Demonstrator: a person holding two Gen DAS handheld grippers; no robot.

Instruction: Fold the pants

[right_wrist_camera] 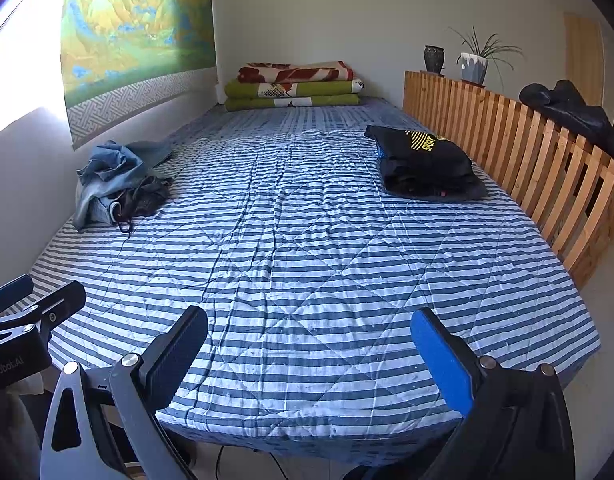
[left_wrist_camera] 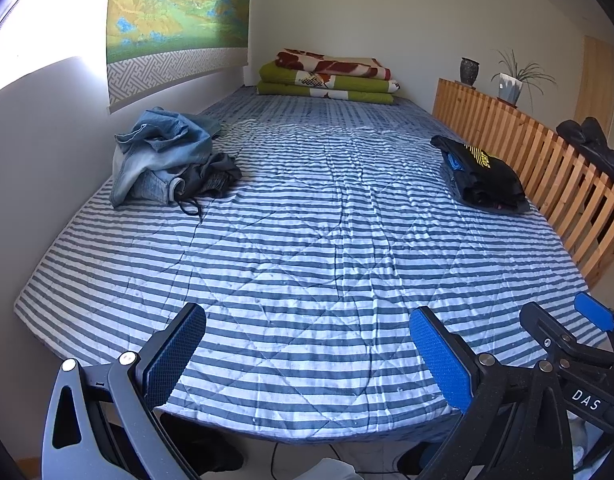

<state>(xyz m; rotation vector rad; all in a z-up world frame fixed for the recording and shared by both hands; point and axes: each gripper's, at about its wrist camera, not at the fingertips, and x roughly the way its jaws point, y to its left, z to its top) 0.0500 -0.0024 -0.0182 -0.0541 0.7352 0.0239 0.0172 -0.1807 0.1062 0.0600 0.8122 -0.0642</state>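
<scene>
Jaws: left gripper [left_wrist_camera: 307, 364] and right gripper [right_wrist_camera: 309, 364] are both standing wide, holding nothing, hovering over the near edge of the bed [left_wrist_camera: 307, 240].
Pants: a crumpled heap of jeans [left_wrist_camera: 163, 160] is lying at the bed's left edge against the wall, with a dark garment [left_wrist_camera: 215, 178] tangled at its near side.
Folded stack: dark clothes [right_wrist_camera: 425, 166] are sitting by the right edge, beside the wooden rail [right_wrist_camera: 527, 160].
Handling: denim is likely weighing more than thin cloth, limp yet thick, not slippery, not fragile.
Hold: probably the waistband or a hem; neither is showing clearly in the heap.
</scene>
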